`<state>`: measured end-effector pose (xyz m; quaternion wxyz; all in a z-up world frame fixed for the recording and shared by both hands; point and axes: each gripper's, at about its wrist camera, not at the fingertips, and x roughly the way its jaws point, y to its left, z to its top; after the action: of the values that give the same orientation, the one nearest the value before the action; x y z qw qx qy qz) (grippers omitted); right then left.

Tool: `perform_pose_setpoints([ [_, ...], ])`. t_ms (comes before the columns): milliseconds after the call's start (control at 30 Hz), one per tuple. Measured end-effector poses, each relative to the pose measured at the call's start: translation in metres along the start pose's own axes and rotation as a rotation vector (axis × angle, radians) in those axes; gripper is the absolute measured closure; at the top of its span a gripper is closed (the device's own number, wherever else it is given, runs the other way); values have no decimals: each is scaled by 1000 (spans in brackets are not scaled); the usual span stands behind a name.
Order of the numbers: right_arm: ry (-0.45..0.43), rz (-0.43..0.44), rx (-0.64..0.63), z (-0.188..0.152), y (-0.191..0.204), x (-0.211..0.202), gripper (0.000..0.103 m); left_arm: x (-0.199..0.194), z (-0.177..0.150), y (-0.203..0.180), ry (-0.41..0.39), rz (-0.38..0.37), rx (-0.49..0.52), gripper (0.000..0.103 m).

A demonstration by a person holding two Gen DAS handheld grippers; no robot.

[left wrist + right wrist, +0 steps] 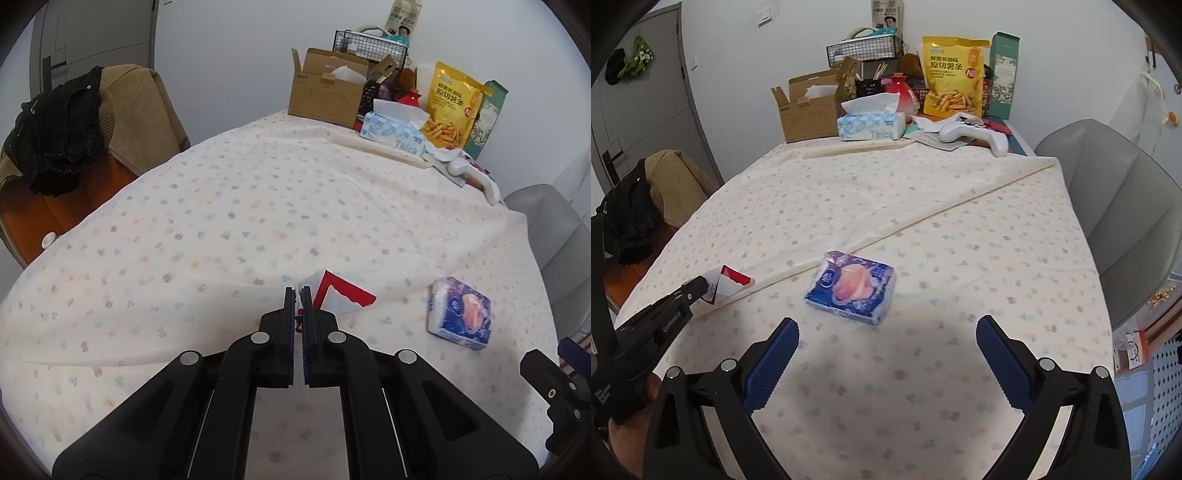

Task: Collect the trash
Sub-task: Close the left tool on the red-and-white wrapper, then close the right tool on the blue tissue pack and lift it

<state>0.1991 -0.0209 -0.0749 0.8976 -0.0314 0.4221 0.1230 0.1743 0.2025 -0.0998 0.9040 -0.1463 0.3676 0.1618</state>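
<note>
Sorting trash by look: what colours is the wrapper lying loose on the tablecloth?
Blue wrapper, peach-orange picture; clearest in the right wrist view.

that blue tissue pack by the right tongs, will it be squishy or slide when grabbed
The blue tissue pack looks soft and plastic-wrapped, so it will probably squash between the pads. The glossy film may be a little slippery. It lies flat on the tablecloth, so it is unlikely to roll.

Flower-print cream cloth (923,206) over the worktop. At the back: open brown cardboard box (809,110), blue-checked tissue box (870,127), yellow fries snack bag (955,75), white game controller (975,133). Grey padded chair (1119,206) alongside.
</note>
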Motion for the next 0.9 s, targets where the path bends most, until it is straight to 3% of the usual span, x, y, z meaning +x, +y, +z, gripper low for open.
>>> perform_pose_setpoints([
  [200,21,2,-19,8,13,23,10,11,3,3,0,15,-5,99],
  [367,74,12,-16,10,15,49,24,19,2,7,11,18,-14,99],
  [467,104,19,-23,8,17,62,36,22,2,10,9,21,-19,99],
  [533,132,25,-29,6,19,69,62,23,3,10,12,20,-21,99],
  [633,142,34,-38,3,21,71,83,23,3,9,9,22,-18,99],
  [733,141,49,-51,3,22,66,90,21,3,7,7,22,-15,99],
  [900,118,53,-47,2,15,49,92,14,2,6,2,19,-21,99],
])
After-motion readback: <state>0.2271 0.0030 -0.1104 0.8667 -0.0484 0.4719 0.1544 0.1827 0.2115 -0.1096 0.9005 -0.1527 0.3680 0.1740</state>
